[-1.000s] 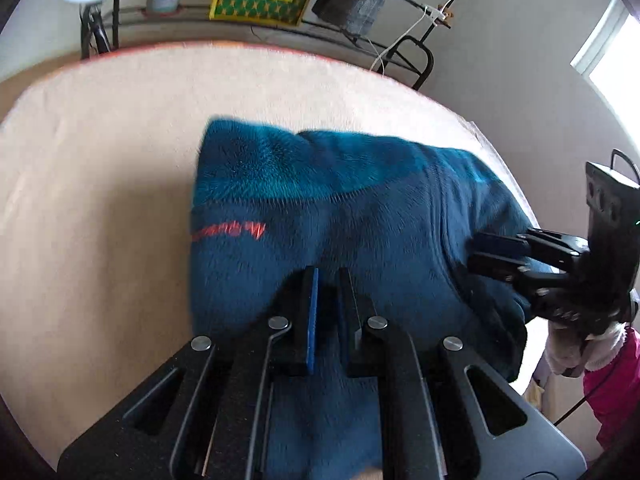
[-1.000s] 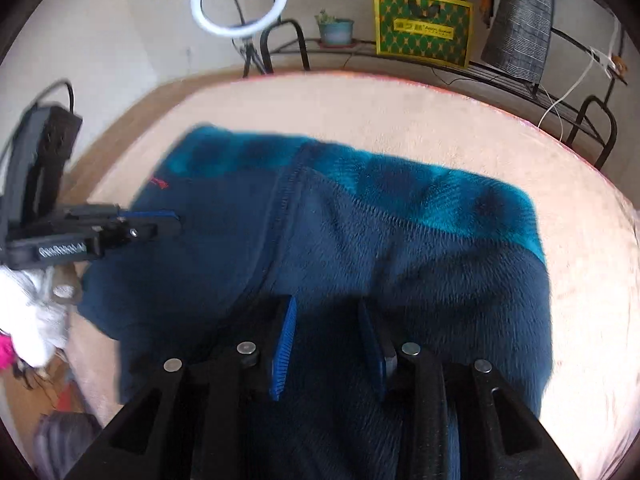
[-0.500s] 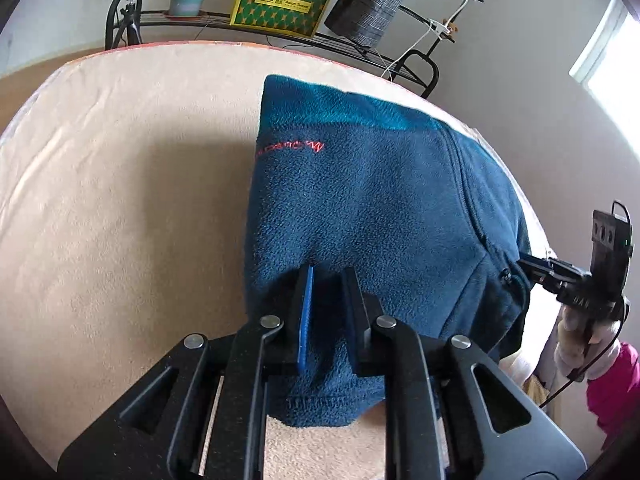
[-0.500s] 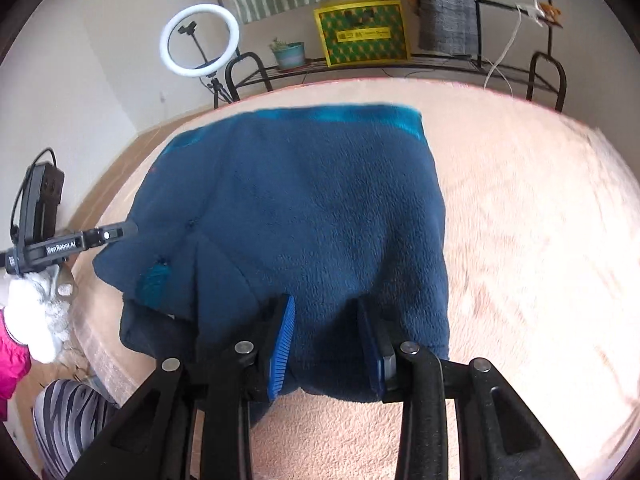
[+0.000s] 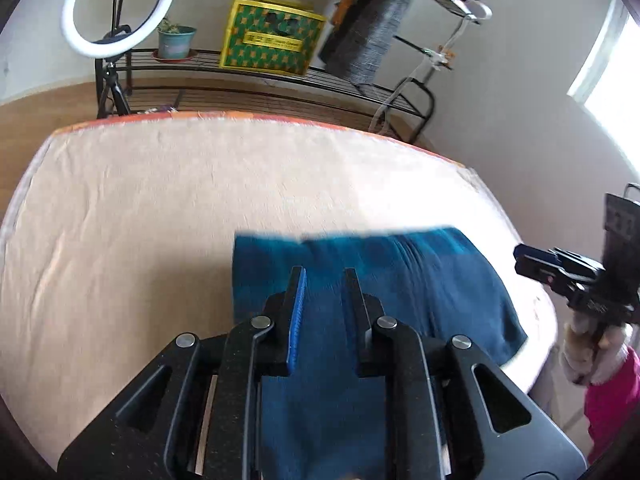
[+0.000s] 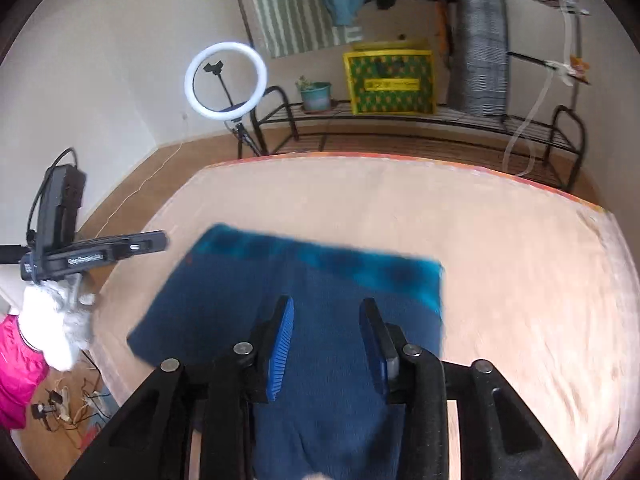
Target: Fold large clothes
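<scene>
A dark blue fleece jacket (image 5: pixel 400 292) with a teal band along its far edge lies folded on the peach bed cover (image 5: pixel 180 208). It also shows in the right wrist view (image 6: pixel 304 292). My left gripper (image 5: pixel 324 280) hovers over the fleece's left part with its jaws a little apart and nothing between them. My right gripper (image 6: pixel 326 312) is open above the fleece's near middle. Each gripper shows at the side of the other's view, the right one (image 5: pixel 536 260) and the left one (image 6: pixel 144 242).
A black wire rack (image 6: pixel 400 120) stands beyond the bed with a green and yellow box (image 6: pixel 390 80) and a potted plant (image 6: pixel 316 94). A ring light (image 6: pixel 226 80) stands at the left. Clothes hang on the wall. The bed's near left edge drops to a floor with cables (image 6: pixel 60 408).
Both grippers have lifted and pulled back from the fleece. The fleece now sits lower and smaller in both views, and more bed and room show.
</scene>
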### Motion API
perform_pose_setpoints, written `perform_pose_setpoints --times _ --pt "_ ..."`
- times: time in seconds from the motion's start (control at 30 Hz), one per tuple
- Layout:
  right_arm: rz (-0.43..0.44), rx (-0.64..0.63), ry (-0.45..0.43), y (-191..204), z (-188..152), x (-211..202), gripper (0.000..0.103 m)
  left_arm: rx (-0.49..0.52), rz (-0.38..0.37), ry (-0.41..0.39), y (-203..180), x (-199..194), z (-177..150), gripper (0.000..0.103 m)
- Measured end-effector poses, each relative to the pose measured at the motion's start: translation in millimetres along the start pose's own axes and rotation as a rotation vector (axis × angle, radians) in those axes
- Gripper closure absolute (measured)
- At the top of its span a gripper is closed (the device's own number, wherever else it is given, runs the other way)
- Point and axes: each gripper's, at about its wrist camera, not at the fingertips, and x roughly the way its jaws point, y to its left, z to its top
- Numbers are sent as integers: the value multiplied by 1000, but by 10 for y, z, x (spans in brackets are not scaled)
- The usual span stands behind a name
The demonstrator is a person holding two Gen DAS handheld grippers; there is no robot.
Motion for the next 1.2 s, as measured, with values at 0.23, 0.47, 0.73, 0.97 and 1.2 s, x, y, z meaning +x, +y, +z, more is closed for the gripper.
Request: perform_pose_setpoints --times 0.23,0.47,0.73,0.97,1.2 --pt "-58 41 117 -281 -10 696 66 -63 82 76 374 614 -51 86" --pt "-50 83 98 -469 -345 854 67 -133 70 75 624 735 -276 56" --pt "44 82 65 -484 -303 217 39 -188 -37 47 722 135 -196 57" --pt "153 210 91 -856 -669 61 12 -389 -302 179 1041 91 -478 38" --pt "272 391 142 -1177 -958 360 12 -526 -433 212 1172 356 -635 38"
